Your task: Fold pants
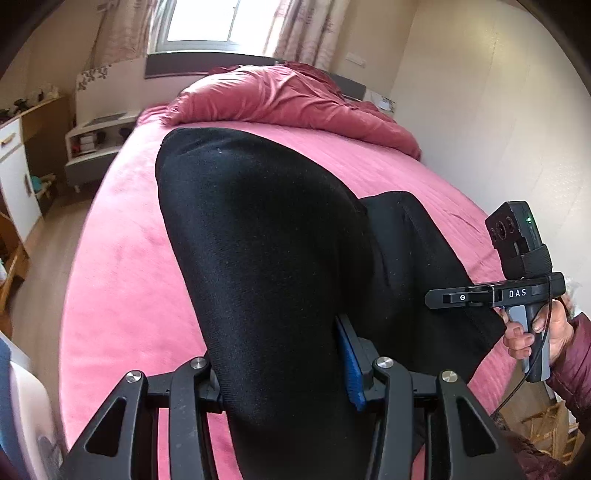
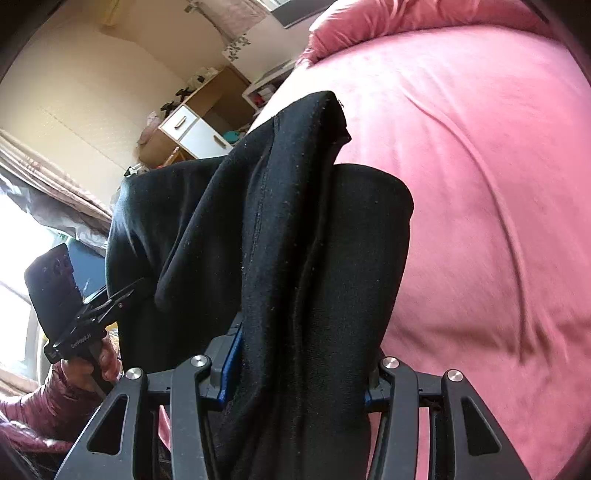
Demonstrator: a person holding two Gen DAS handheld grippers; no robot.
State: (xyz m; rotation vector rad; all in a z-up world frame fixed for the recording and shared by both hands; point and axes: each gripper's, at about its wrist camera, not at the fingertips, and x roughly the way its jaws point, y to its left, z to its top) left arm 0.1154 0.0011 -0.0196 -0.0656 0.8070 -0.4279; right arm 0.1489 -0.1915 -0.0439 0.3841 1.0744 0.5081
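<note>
Black pants (image 1: 266,240) hang over the pink bed (image 1: 129,277), held up by both grippers. My left gripper (image 1: 284,365) is shut on the pants; the cloth fills the space between its blue pads and drapes forward over them. My right gripper (image 2: 299,369) is shut on the pants (image 2: 288,229) too, with a thick bunched fold running up between its fingers. The right gripper also shows in the left wrist view (image 1: 495,295) at the pants' right edge. The left gripper shows in the right wrist view (image 2: 110,302) at the pants' left edge.
A crumpled pink duvet (image 1: 295,99) lies at the head of the bed under the window (image 1: 199,22). A white bedside table (image 1: 96,144) and a wooden cabinet (image 1: 22,166) stand left of the bed. A wall (image 1: 498,110) runs along the right.
</note>
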